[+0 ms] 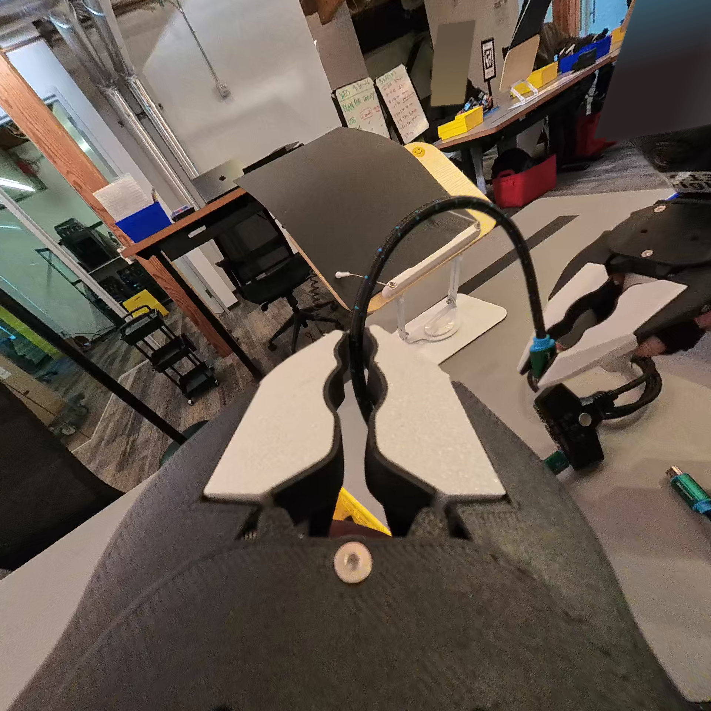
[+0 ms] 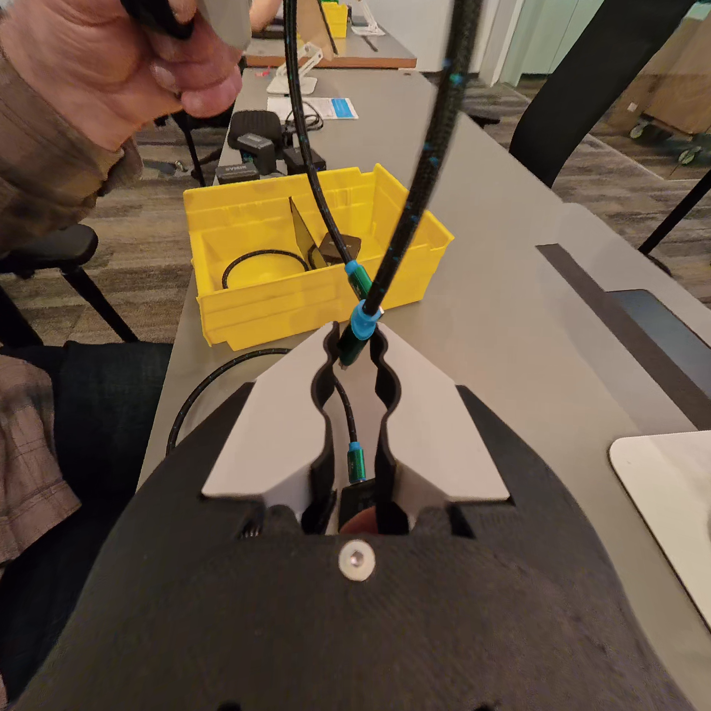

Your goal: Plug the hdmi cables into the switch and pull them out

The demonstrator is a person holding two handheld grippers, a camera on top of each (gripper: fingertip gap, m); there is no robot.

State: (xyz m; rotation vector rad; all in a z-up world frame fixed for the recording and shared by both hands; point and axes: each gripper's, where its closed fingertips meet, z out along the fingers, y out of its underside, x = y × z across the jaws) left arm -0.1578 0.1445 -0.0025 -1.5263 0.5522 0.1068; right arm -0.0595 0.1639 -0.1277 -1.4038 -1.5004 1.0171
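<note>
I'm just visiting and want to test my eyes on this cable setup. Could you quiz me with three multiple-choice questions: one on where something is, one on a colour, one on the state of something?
1. Where is the yellow bin?
A. On the grey table
B. On the floor
C. On a chair

2. What colour is the plug that the right gripper holds?
A. Red with a white collar
B. Green with a blue collar
C. All silver

3. What is the left gripper doing?
A. Hanging open and empty
B. Shut on the black braided cable
C. Holding the switch

Answers:
1 A: the yellow bin stands on the grey table.
2 B: the plug between the right gripper's fingertips is green under a blue collar.
3 B: the left gripper pinches the black braided cable.
</note>
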